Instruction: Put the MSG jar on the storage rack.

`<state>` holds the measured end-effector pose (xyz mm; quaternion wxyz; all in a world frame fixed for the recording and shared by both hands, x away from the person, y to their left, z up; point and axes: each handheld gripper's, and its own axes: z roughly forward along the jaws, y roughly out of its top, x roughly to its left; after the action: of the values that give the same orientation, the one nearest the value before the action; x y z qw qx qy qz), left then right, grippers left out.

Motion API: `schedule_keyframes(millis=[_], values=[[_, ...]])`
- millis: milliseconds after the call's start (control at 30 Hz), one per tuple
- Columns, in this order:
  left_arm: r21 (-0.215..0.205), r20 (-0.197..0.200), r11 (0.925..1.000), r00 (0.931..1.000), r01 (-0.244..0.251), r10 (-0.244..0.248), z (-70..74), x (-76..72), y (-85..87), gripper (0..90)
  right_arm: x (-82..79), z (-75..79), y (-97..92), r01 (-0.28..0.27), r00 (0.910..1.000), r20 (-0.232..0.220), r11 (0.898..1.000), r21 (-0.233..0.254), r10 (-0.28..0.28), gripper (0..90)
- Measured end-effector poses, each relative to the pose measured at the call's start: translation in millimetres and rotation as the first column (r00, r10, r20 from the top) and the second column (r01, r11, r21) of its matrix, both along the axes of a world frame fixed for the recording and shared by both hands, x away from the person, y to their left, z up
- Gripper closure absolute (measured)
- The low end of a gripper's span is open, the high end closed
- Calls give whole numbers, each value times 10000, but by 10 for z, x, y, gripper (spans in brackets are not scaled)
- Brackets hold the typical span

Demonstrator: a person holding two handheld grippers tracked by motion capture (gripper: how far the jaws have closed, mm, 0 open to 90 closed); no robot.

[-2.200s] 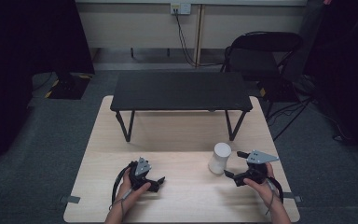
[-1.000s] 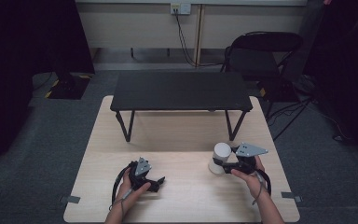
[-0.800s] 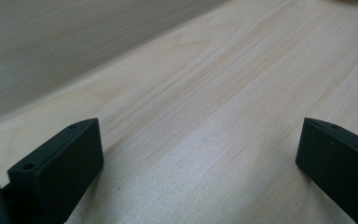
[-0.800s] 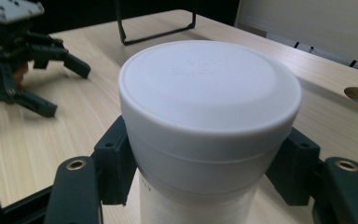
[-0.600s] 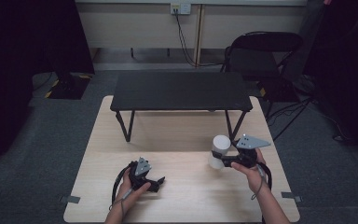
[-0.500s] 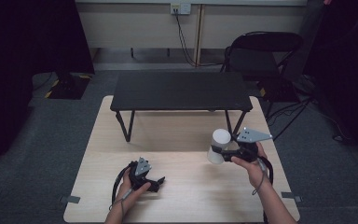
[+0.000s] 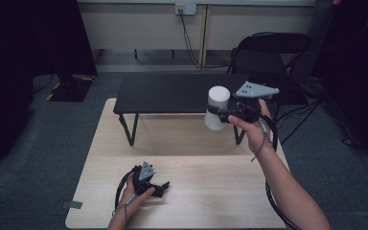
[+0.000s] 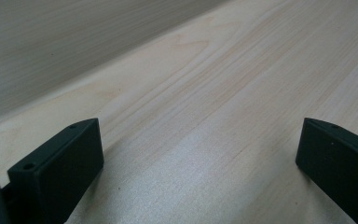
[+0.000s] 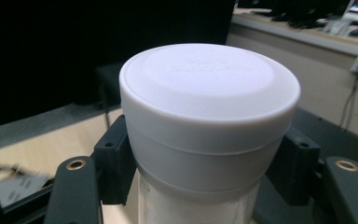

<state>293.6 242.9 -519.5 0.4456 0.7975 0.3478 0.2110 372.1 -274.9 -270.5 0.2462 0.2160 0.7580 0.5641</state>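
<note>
Right claw [image 7: 219,114] grips white jar [image 7: 217,107] above wooden table [image 7: 230,187]; grey carpet [image 7: 43,143] around.

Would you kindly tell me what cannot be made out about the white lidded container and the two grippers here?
- White lidded cylindrical container: its base is cut off by the right gripper view's bottom edge.
- Raised lettering on its lid: too faint to read.
- Right gripper: the high view is too small to show jaw contact.
- Left gripper: jaws too small there.
</note>
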Motion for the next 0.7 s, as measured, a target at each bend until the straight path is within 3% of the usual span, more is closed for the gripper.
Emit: schedule_keyframes(millis=[100, 267, 467, 633, 700], values=[[3, 11, 10000, 10000, 11, -11, -1, 1, 1, 0, 124, 134, 150, 122, 9998, 131, 9999, -106, -121, 352], [19, 19, 10000, 10000, 15, -15, 0, 0, 1, 0, 395, 200, 365, 446, 9989, -138, 9990, -28, -446, 352], [22, 24, 10000, 10000, 14, -14, 0, 0, 1, 0, 646, 193, 529, 957, 9943, -467, 9954, -81, -960, 351], [10, 16, 10000, 10000, 18, -18, -1, 1, 2, 0, 751, 176, 614, 1256, 9908, -453, 9911, -448, -1276, 351], [12, 14, 10000, 10000, 18, -18, 0, 1, 2, 0, 774, 152, 614, 1367, 9890, -521, 9900, -348, -1384, 351]])
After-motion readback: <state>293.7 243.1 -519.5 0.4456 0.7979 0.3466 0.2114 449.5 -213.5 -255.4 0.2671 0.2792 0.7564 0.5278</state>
